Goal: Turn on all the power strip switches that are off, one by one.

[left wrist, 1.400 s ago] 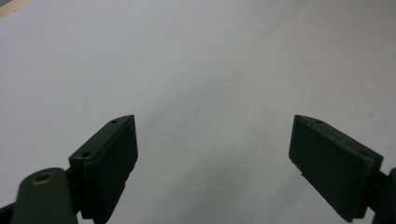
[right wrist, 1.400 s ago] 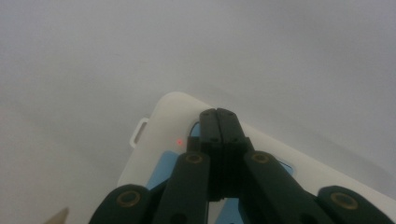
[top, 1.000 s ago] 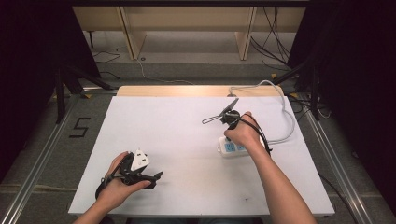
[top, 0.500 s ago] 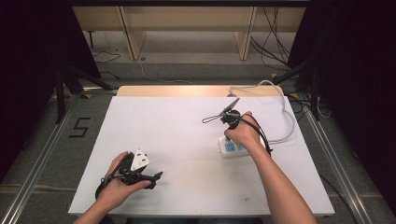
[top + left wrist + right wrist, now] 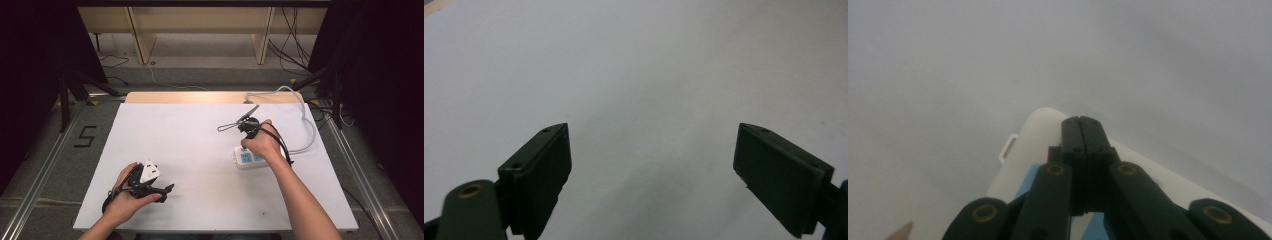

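Observation:
A white power strip (image 5: 248, 159) with blue socket faces lies on the white table (image 5: 200, 150), right of centre. My right gripper (image 5: 244, 148) points steeply down at its left end, held in the person's right hand. In the right gripper view the shut jaws of the right gripper (image 5: 1082, 121) sit over the strip's rounded white end (image 5: 1034, 142) with nothing between them; whether they touch it I cannot tell. My left gripper (image 5: 167, 189) rests low at the front left of the table in the left hand. Its jaws (image 5: 654, 130) stand wide open over bare table.
The strip's grey cable (image 5: 306, 125) loops off to the right and back toward the table's far edge. A wooden strip (image 5: 200, 97) borders the far side. Metal rails (image 5: 45, 165) run along both sides of the table.

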The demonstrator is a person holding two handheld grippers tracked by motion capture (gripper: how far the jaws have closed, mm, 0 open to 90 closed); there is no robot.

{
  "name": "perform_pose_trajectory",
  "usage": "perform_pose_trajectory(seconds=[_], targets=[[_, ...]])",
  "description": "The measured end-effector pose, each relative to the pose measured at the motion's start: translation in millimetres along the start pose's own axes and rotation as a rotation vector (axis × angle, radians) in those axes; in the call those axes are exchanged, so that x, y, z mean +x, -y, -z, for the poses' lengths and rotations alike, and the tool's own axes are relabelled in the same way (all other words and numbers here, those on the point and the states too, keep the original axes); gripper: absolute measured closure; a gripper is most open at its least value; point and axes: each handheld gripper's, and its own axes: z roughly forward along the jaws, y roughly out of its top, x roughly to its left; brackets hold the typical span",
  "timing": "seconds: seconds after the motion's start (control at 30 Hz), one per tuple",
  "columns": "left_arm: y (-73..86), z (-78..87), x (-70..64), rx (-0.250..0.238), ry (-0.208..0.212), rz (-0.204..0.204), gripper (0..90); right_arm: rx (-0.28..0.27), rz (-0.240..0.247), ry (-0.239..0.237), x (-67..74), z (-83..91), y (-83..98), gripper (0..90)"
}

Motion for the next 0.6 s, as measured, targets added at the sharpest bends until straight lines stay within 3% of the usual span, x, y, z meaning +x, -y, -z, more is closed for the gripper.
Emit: perform_pose_trajectory(seconds=[0.6], targets=[[0.2, -0.5, 0.2, 0.003, 0.001, 0.006, 15.5, -0.059, 0.007, -0.025, -0.5, 10.5, 11.5, 89.7]])
